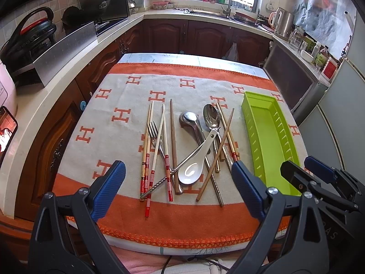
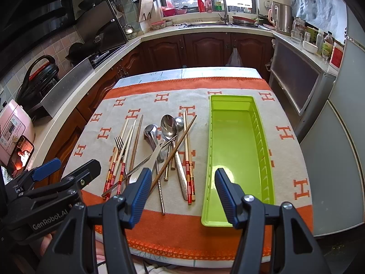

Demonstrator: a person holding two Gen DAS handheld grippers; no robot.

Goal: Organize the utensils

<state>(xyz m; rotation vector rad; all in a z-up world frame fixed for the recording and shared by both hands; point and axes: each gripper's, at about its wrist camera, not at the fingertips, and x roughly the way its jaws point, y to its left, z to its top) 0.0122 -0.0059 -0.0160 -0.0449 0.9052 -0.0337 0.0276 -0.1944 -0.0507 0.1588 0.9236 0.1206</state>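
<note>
on the orange-and-grey cloth (image 1: 127,86) the utensil pile (image 1: 182,150) is lying unsorted; green tray (image 2: 237,141) is sitting empty; left gripper (image 1: 178,180) and right gripper (image 2: 182,189) are hovering wide open, gripping nothing.

Orange-and-grey H-patterned cloth (image 2: 146,228) spread over counter. Behind: sink faucet (image 2: 222,4), red spray bottles (image 2: 200,2) on windowsill, steel kettle (image 2: 284,18) at right, pink rice cooker (image 2: 13,127) and lit phone (image 2: 21,156) at left.
</note>
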